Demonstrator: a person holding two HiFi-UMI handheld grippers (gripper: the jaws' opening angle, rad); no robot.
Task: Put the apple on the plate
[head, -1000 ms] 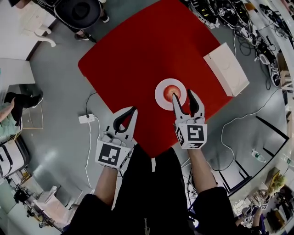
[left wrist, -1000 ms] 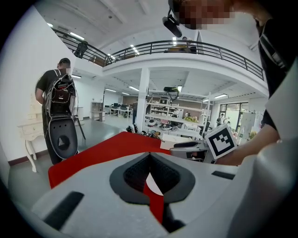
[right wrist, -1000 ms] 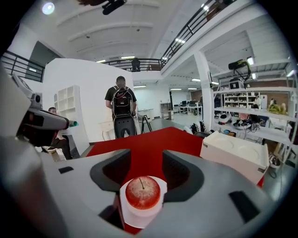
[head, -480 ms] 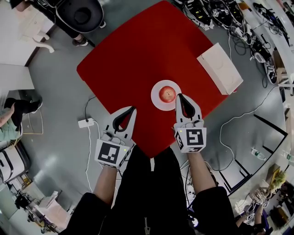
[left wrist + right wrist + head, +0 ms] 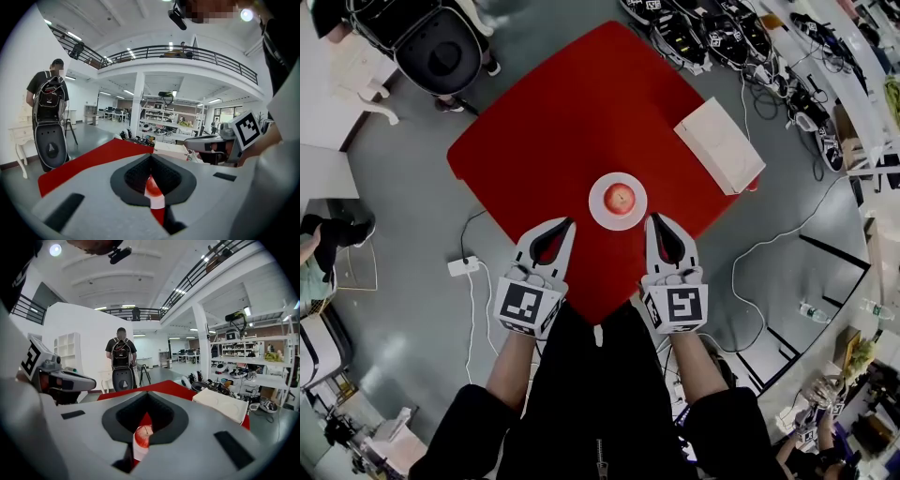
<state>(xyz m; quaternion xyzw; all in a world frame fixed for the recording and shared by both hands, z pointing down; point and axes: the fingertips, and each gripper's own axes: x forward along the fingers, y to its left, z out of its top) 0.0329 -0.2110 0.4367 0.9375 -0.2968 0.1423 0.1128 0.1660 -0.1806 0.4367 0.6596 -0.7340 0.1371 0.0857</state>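
A red apple [image 5: 620, 198] sits in the middle of a small white plate [image 5: 598, 210] on the red table [image 5: 553, 131], near its front corner. My right gripper [image 5: 654, 218] hovers just right of the plate, shut and empty, apart from the apple. On the other side my left gripper [image 5: 568, 223] is also shut with nothing in it. In the right gripper view, the apple [image 5: 142, 435] and plate [image 5: 137, 452] show through the hole behind the shut jaws. The left gripper view shows the apple [image 5: 151, 186] the same way.
A white flat box [image 5: 719, 145] lies at the table's right corner. Cables and gear crowd the floor at the upper right. A power strip [image 5: 457, 266] lies on the floor at left. A person with a backpack [image 5: 122, 352] stands beyond the table's far side, by a black chair [image 5: 441, 52].
The right gripper's jaws closed from open and it drew back from the apple, which stays on the plate. Both grippers have pulled back toward the table's front corner.
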